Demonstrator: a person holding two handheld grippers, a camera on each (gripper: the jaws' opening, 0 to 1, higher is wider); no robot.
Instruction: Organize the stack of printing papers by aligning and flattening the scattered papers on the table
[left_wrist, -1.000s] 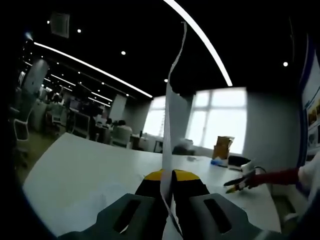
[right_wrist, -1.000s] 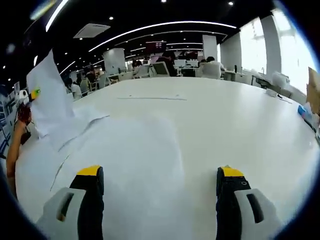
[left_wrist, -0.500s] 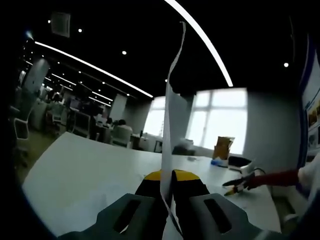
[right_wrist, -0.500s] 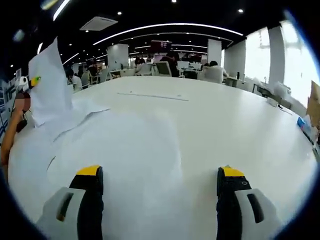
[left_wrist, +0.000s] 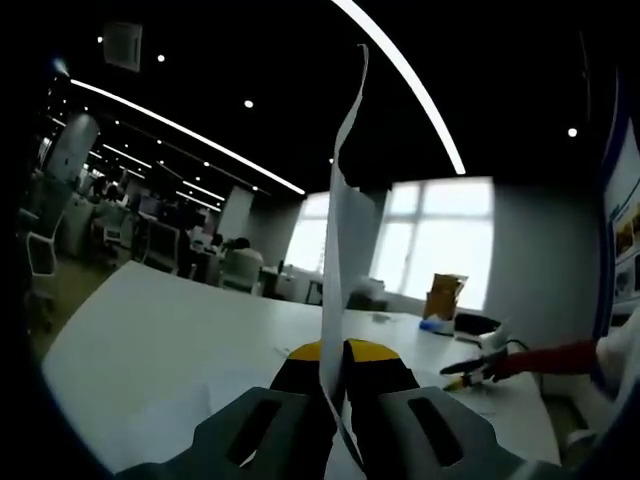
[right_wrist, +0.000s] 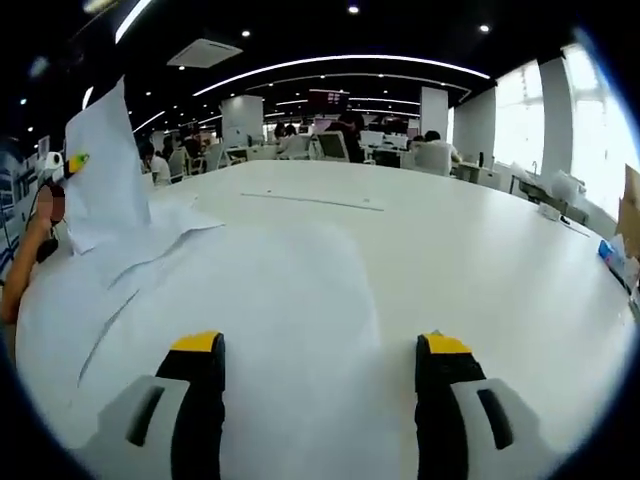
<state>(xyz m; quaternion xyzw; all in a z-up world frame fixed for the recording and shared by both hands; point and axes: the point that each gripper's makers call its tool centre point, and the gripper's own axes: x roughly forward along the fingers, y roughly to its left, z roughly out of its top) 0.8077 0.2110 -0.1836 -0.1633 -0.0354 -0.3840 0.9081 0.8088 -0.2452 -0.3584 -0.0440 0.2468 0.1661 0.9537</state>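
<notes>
Between the pressed-together jaws of the left gripper (left_wrist: 335, 352), a sheet of paper (left_wrist: 338, 240) is pinched by its lower edge and stood on end, its long axis running up toward the ceiling, edge-on in the left gripper view. Seen from the right gripper view, the same sheet (right_wrist: 100, 165) is held upright at the far left of the white table (right_wrist: 480, 250), above more scattered papers (right_wrist: 230, 290) lying flat. The right gripper (right_wrist: 320, 350) is held with its jaws spread above those papers. A cardboard box (left_wrist: 444, 294) is seen near the windows; its contents cannot be told.
</notes>
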